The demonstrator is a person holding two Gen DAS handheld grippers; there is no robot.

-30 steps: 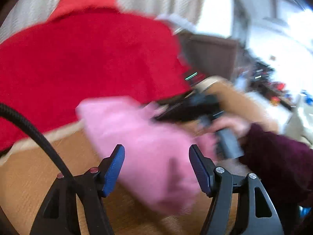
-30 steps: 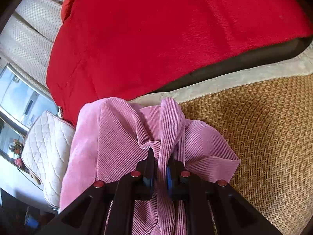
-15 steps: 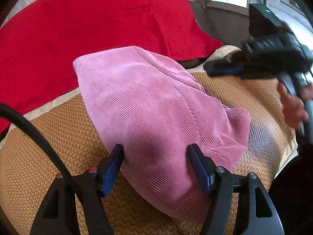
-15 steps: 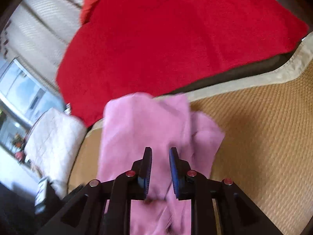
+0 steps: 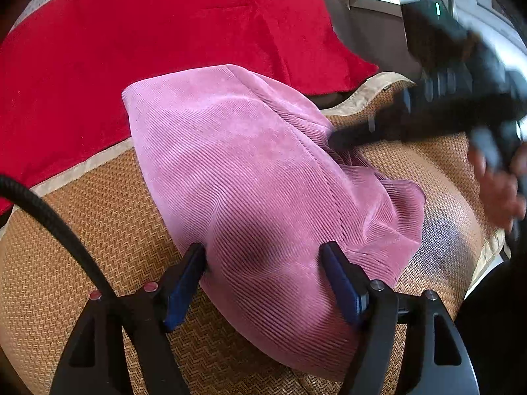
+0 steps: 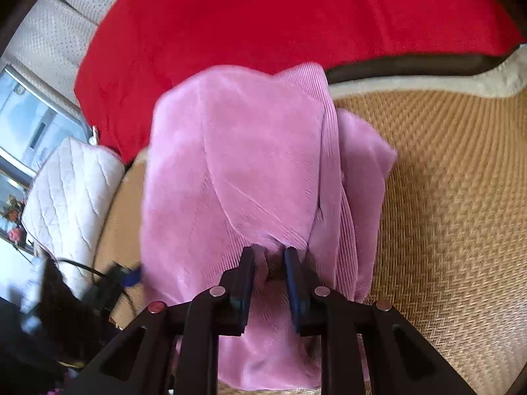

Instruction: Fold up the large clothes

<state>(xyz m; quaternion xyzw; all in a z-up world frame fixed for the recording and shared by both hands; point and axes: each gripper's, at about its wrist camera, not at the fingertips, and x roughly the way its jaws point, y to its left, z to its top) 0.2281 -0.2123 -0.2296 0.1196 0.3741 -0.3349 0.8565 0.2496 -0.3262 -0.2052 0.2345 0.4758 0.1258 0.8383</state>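
Pink corduroy garment [image 5: 257, 177] is now laid folded on the woven mat [image 5: 98, 230] — released by the right gripper [image 6: 268, 263], whose jaws are opening just off the cloth. Left gripper [image 5: 263, 256] is spread wide over it, still opening, nothing grasped — fold appears set.

A pink ribbed garment [image 5: 250, 177] is seen on a tan herringbone mat [image 5: 98, 230]; a red blanket [image 5: 164, 33] and white quilted cushion [image 6: 69, 194] are shown.

We see a brown woven mat [image 5: 98, 230] with a pale edge. A folded pink cloth [image 5: 250, 171] lies on it. A red blanket [image 5: 148, 42] lies just behind, touching the cloth.
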